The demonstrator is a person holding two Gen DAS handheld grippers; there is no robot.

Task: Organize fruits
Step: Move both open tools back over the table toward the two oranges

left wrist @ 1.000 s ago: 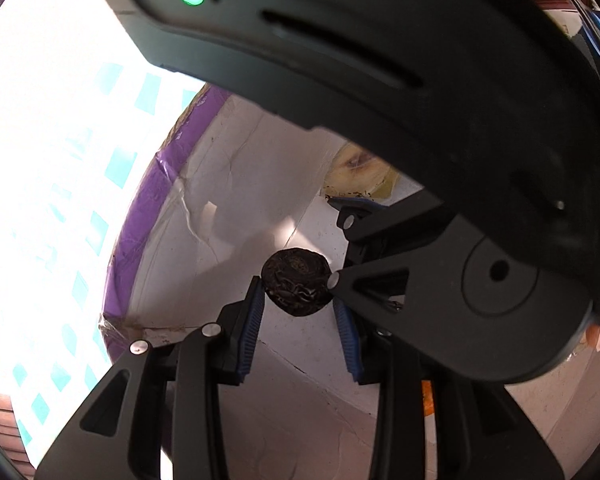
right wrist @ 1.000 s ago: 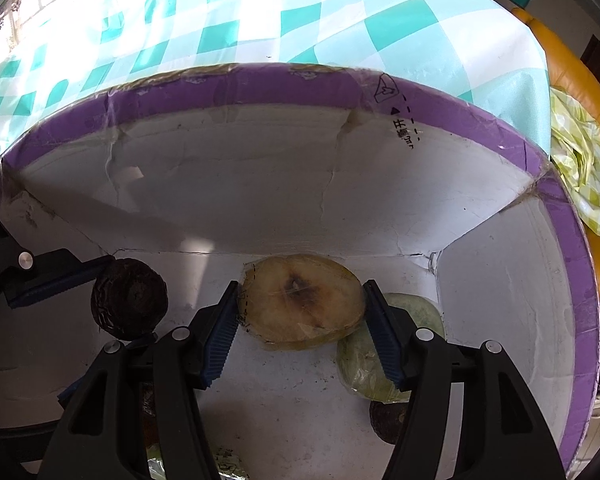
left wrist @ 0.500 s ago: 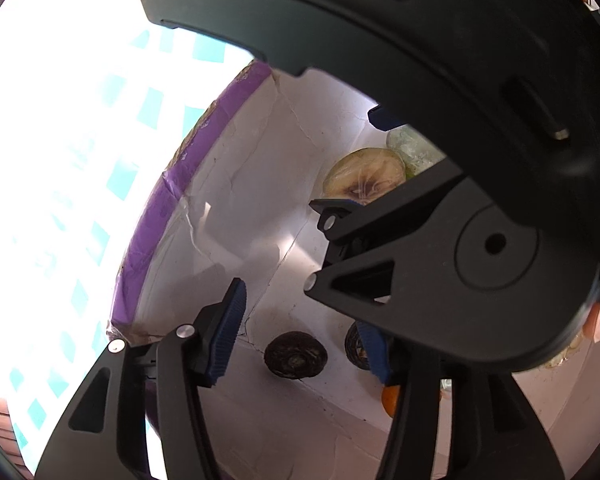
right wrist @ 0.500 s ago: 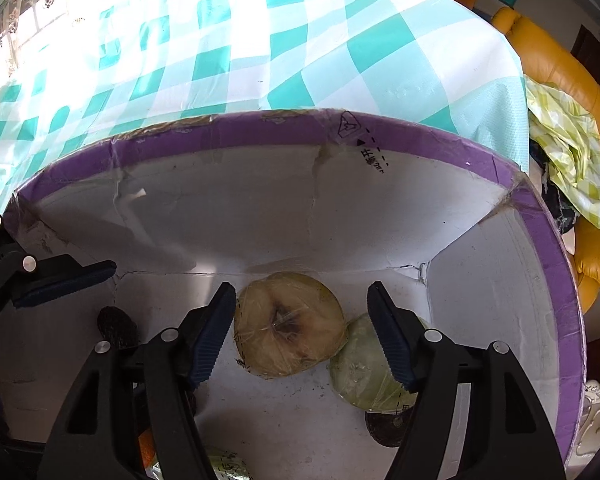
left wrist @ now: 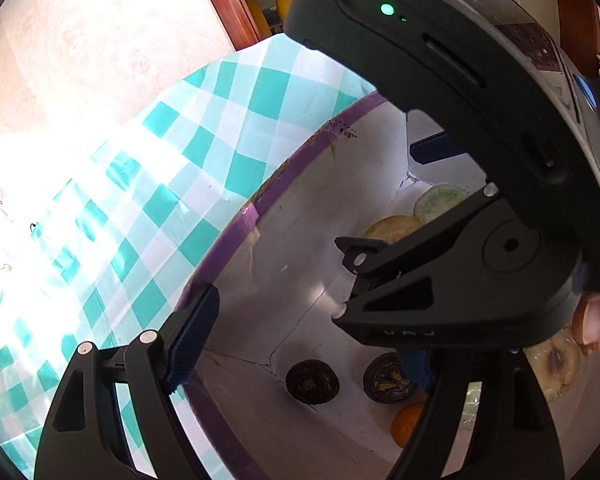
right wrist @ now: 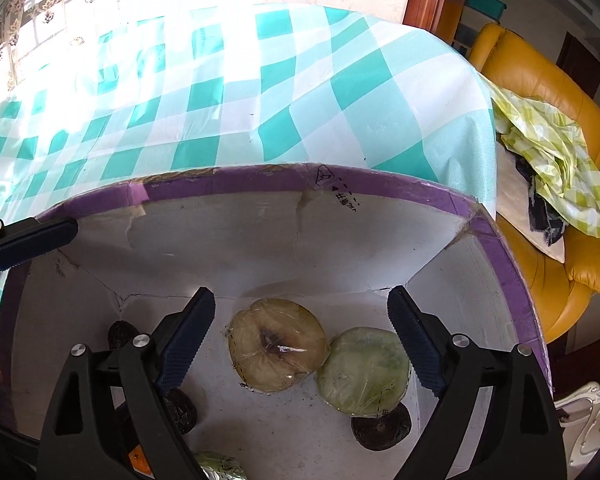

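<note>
Both grippers have let go and lifted since the earlier frames: the dark fruit that sat between the left pads and the wrapped half that sat between the right pads now lie on the box floor.

From the left wrist, the left gripper (left wrist: 296, 344) has its jaws opening, nothing between them. Its dark round fruit (left wrist: 312, 381) rests below and just ahead of the fingertips, near the box's (left wrist: 236, 240) purple-rimmed long wall, with a second dark fruit (left wrist: 386, 377) just beside it and an orange (left wrist: 408, 424) nearer the camera.

From the right wrist, the right gripper (right wrist: 300, 340) is also opening, already wide and empty. The wrapped brownish fruit half (right wrist: 277, 344) lies flat, directly under the gap, touching a wrapped green half (right wrist: 362, 372) on its right, toward the box's far right corner. Another dark fruit (right wrist: 381, 428) sits partly under the green half.

The box stands on the table (right wrist: 260, 92) with its checked cloth, at the near edge. Each released fruit lies straight below its own gripper, so I judge the next move to be a clear withdrawal upward.
</note>
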